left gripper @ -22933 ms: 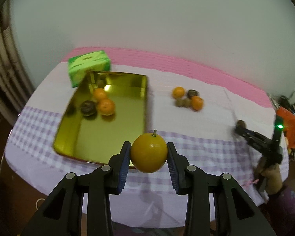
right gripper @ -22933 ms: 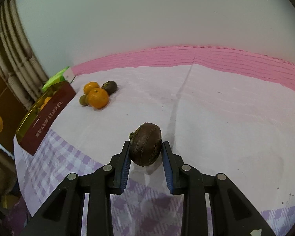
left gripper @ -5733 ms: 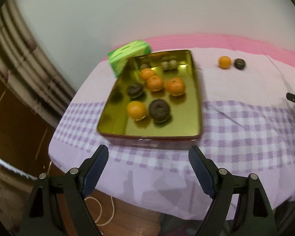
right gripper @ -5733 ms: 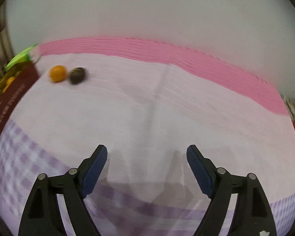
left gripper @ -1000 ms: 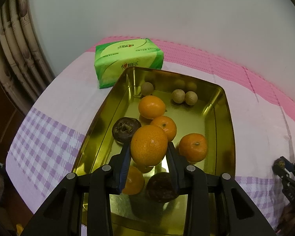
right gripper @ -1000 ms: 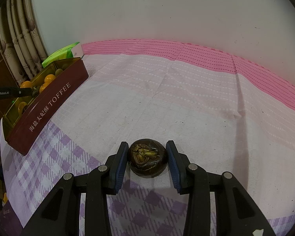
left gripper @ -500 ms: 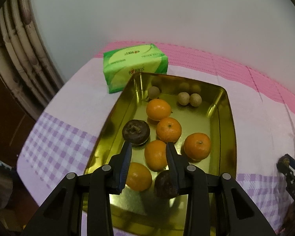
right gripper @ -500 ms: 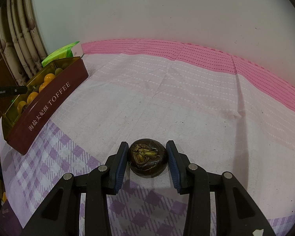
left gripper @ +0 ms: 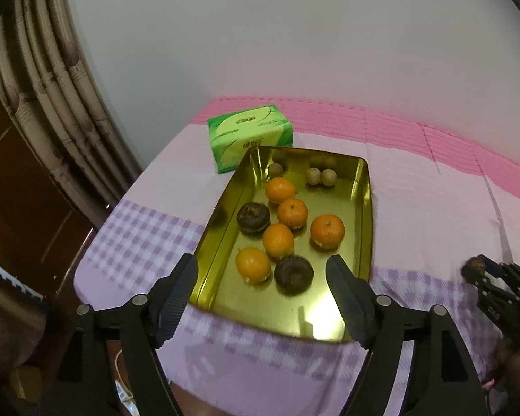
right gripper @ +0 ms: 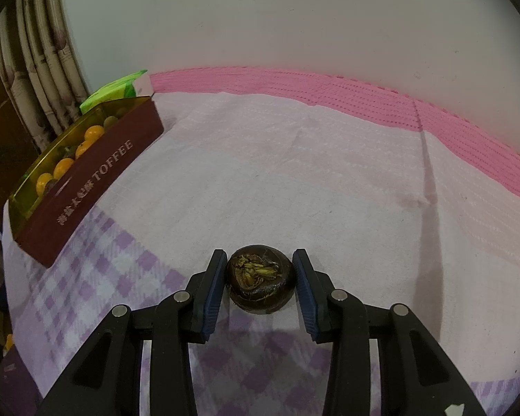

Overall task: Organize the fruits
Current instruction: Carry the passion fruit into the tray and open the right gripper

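Note:
A gold tin tray [left gripper: 365, 204] holds several oranges, two dark brown fruits [left gripper: 253, 218] and three small tan fruits [left gripper: 321, 176]. The orange I held [left gripper: 278, 240] lies in the tray's middle. My left gripper [left gripper: 261, 289] is open and empty, above the tray's near edge. My right gripper [right gripper: 259, 282] is shut on a dark brown fruit [right gripper: 260, 277] just above the cloth, right of the tray's maroon TOFFEE side [right gripper: 97, 180]. It also shows in the left wrist view [left gripper: 475, 268].
A green tissue pack [left gripper: 249, 137] stands behind the tray, also in the right wrist view [right gripper: 118, 92]. The table has a white, purple-checked cloth [right gripper: 294, 180] with a pink band [right gripper: 329, 90] along the wall. Curtains [left gripper: 45, 104] hang at left.
My left gripper let the orange go into the tray, opened wide and drew back and up. My right gripper has stayed put with its dark fruit.

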Demonstrator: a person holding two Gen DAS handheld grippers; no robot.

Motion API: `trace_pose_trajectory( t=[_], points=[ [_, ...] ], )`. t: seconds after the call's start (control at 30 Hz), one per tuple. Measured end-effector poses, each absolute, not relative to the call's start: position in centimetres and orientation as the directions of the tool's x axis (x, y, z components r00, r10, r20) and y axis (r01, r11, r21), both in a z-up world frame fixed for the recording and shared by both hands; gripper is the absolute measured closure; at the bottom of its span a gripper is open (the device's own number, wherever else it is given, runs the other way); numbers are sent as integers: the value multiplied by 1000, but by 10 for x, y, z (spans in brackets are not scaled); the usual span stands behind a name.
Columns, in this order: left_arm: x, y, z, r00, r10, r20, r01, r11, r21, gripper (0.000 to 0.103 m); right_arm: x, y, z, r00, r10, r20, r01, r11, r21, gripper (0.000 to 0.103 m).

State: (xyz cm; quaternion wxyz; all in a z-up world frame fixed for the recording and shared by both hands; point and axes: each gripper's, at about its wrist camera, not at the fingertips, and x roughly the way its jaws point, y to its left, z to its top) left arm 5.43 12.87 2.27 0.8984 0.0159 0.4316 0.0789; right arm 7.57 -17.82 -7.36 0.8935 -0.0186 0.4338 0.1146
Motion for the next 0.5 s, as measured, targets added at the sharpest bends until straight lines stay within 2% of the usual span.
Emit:
trace_pose_trajectory(
  t=[0.1, 0.5],
  points=[
    [42, 132, 24, 606, 160, -779, -145, 985, 89, 19, 69, -176, -72, 589, 205, -782, -222, 971, 87, 66],
    [16, 147, 14, 580, 193, -791, -185, 977, 102, 18, 46, -151, -56, 579, 241, -779, -263, 959, 102, 66]
  ],
)
